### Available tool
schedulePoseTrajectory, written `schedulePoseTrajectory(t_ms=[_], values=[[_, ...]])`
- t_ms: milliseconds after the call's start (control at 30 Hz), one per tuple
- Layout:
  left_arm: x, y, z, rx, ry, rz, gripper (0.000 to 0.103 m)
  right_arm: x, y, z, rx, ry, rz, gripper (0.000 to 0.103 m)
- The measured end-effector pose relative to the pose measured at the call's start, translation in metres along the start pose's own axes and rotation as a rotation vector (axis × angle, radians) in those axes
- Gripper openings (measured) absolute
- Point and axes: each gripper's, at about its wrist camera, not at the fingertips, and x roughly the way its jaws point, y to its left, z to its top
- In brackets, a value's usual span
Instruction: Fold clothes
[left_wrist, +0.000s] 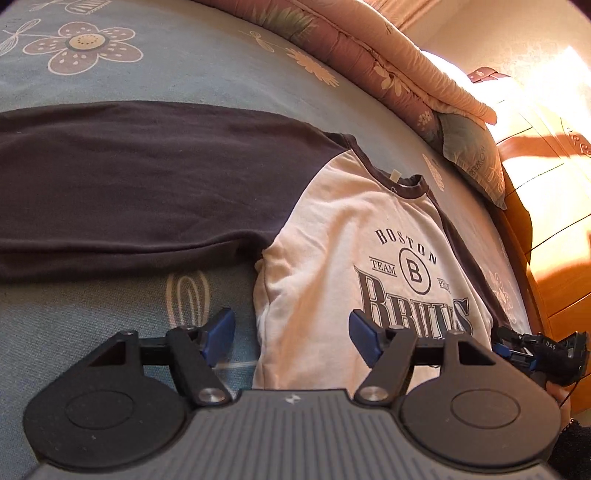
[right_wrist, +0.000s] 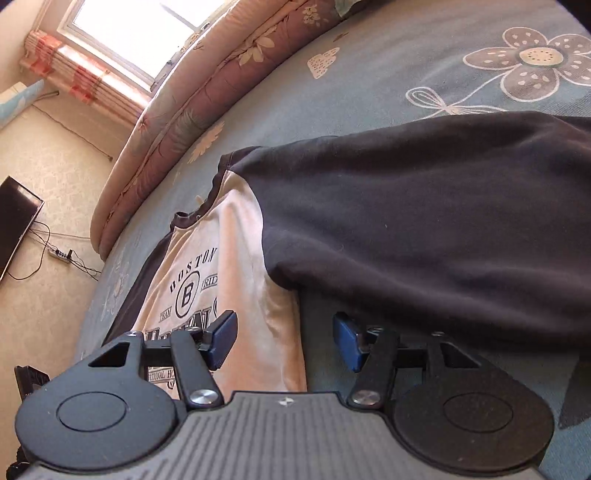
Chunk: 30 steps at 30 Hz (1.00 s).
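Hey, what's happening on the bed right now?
A person is folding a cream-and-navy Boston Bruins shirt spread face up on a floral bedsheet, both sleeves stretched out sideways. The left tongs and the right tongs hover open over the shirt's side edges near the hem, holding nothing. No fold has been made yet.

A cream raglan shirt with dark navy sleeves and collar and a "Boston Bruins" print lies face up and flat on the blue flowered bedsheet, collar toward the far quilt, its long sleeves spread out sideways.
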Motion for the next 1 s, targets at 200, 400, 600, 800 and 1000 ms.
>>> schedulePoseTrajectory(t_ms=[200,400,600,800,1000], values=[[0.009,-0.002,0.017,0.025,-0.044,0.033,0.070,0.016,0.012,0.011,-0.108,-0.034,-0.093,0.012],[0.008,0.005,0.035,0.028,-0.103,0.118,0.070,-0.001,0.002,0.035,-0.112,-0.103,-0.179,0.012],[-0.019,-0.030,0.009,0.142,-0.081,0.083,0.070,-0.020,0.016,0.017,-0.140,-0.084,-0.266,0.027],[-0.022,-0.084,-0.044,0.347,0.065,-0.038,0.071,-0.049,0.073,-0.053,-0.290,0.021,-0.089,0.051],[-0.020,-0.080,-0.107,0.423,0.172,0.013,0.073,-0.035,0.095,-0.137,-0.484,0.191,-0.140,0.053]])
